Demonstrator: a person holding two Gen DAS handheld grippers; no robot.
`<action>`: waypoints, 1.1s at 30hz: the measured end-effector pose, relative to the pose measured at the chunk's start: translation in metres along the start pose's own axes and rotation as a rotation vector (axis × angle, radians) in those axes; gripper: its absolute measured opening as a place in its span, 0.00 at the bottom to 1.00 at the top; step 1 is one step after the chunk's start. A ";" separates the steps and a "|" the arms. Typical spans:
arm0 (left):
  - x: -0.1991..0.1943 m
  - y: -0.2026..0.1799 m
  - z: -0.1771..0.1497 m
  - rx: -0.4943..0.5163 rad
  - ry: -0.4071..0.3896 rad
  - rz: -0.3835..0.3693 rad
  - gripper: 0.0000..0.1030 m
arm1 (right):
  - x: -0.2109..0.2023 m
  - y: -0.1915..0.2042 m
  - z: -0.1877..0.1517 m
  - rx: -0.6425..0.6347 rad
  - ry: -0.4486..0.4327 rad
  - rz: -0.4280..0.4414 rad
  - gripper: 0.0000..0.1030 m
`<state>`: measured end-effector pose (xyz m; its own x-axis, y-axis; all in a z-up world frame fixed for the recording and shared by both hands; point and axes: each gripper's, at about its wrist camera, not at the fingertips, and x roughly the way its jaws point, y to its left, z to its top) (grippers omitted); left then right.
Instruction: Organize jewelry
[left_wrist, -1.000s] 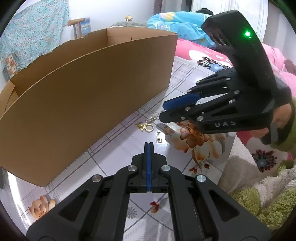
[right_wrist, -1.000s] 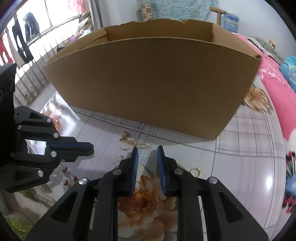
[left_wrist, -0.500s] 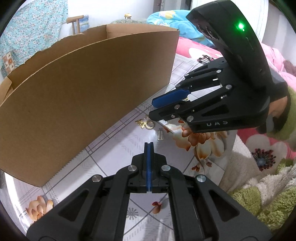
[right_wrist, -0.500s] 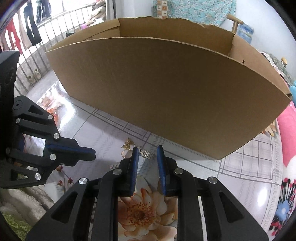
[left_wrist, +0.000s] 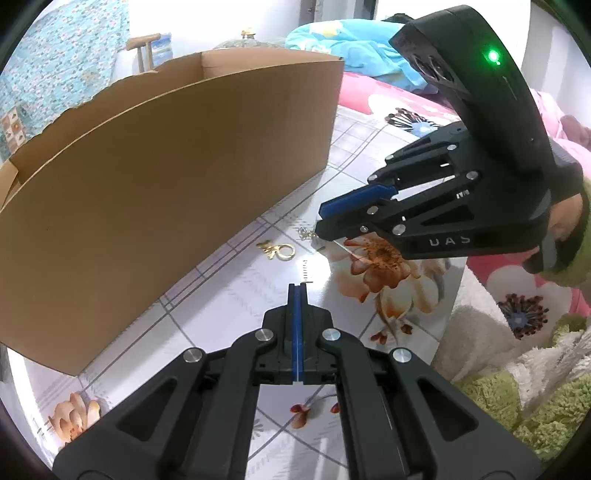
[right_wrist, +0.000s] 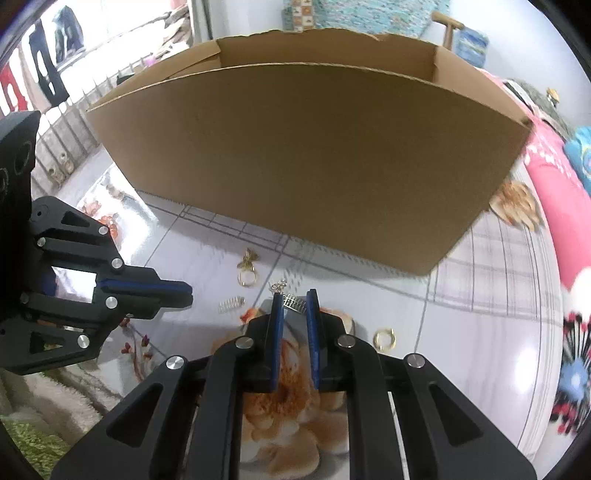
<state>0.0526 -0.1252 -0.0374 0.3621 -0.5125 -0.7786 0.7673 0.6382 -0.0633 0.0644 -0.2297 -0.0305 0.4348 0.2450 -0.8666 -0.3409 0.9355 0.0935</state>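
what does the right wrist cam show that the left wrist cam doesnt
Only the right wrist view shows the small gold hoop lying on the table to the right of the right gripper, a silver ladder-like piece between its open fingertips, and the railing with hanging clothes.

Only the left wrist view shows the blue bedding and the green fluffy rug.

Both show the cardboard box, the gold butterfly ring charm, the small silver comb-like piece, the floral table and the shut left gripper.

A green fuzzy rug (left_wrist: 546, 398) lies beside the floral tabletop (left_wrist: 391, 295).
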 end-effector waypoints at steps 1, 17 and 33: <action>0.000 -0.002 0.000 0.004 0.000 -0.002 0.00 | -0.001 -0.001 -0.002 0.012 0.000 0.000 0.12; 0.011 -0.008 0.012 0.023 0.026 0.034 0.15 | -0.022 -0.006 -0.019 0.090 -0.024 0.037 0.07; 0.028 -0.019 0.027 0.111 0.107 0.092 0.04 | -0.033 -0.015 -0.032 0.120 -0.074 0.069 0.07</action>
<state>0.0625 -0.1678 -0.0413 0.3797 -0.3868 -0.8404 0.7892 0.6094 0.0760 0.0281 -0.2597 -0.0189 0.4754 0.3239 -0.8180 -0.2718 0.9384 0.2136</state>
